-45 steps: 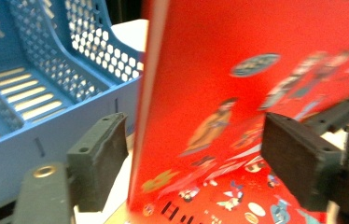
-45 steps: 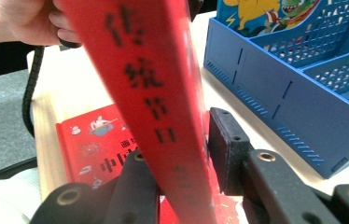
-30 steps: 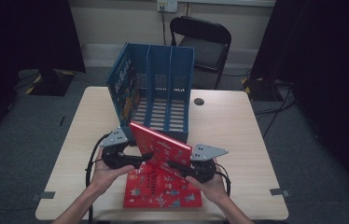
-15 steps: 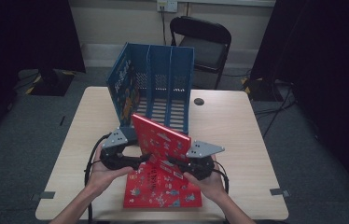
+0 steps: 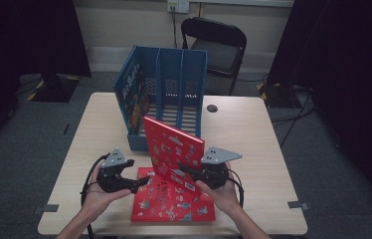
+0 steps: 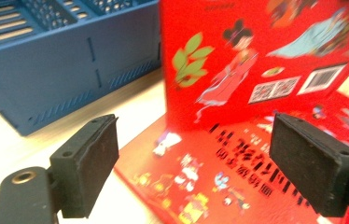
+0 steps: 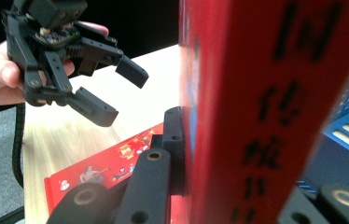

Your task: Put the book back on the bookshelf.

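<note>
The right gripper [image 5: 190,173] clamps the lower edge of a red picture book [image 5: 174,149] and holds it raised on edge over the near middle of the table [image 5: 253,144] — the cover tilts back toward the far side. In the right gripper view the spine [image 7: 256,116] stands between the jaws, one pad pressed flat against the cover.

A second red picture book [image 5: 174,204] lies flat on the table under the raised one, near the front edge.

The left gripper [image 5: 141,182] is apart from both books, at the left of the flat one. Its jaws have just been opening and now stand wide with nothing between the pads; the left gripper view shows the lifted book's back cover [image 6: 256,60] beyond them, untouched. A second ago this gripper sat up against the left edge of the raised book — it has since drawn off to the left and lower.

The raised book now stands steeper than before, carried by the right gripper alone.

The blue three-slot file rack [image 5: 166,94] stands at the far left of centre, just behind the raised book, unchanged in place.
</note>
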Tool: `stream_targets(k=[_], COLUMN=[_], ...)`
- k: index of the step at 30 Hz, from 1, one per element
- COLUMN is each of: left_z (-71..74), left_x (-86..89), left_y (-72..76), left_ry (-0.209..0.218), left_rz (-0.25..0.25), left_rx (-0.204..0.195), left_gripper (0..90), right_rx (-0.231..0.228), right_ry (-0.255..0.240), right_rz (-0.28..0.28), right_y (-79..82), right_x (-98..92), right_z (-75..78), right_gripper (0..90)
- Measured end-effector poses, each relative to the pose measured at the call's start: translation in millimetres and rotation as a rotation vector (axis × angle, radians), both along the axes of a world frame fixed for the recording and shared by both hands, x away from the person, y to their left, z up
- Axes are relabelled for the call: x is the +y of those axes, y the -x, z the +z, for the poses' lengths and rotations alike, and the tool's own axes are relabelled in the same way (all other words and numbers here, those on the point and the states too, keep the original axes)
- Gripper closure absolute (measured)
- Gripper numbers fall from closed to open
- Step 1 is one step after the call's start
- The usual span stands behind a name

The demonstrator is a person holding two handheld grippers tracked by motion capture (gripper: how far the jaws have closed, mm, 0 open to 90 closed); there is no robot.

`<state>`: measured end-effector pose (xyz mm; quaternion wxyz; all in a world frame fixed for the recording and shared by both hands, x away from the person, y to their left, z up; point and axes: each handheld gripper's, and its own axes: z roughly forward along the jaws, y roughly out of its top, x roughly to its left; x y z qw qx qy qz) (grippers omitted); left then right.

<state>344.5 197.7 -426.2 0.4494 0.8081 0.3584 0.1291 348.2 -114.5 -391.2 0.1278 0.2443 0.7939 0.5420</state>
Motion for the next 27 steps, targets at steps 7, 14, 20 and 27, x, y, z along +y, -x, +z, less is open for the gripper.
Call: stream_targets(k=[7,14,20,27], left_z=[-10.3,-13.0,-10.0,8.3], left_x=[5.0,3.3,-2.6,-19.5], left_y=[-1.1,-2.3,-5.7,-9.5], left_ry=[-0.026,-0.047,-0.033,-0.008], left_rz=[0.022,0.038,0.037,-0.028], left_rx=[0.012,0.023,0.020,-0.060], left_gripper=[15.7,15.8,16.6,17.8], right_rx=[-0.005,-0.014,-0.019,-0.021], right_ry=[-0.008,-0.015,-0.009,0.000], right_rz=[-0.001,-0.011,0.008,0.033], right_y=[-0.5,0.8,1.3,3.5], right_x=[-0.9,-4.1,-5.0,-7.7], right_z=[4.2,9.5,7.9,2.1], right_gripper=[80.4,80.4,80.4,80.2])
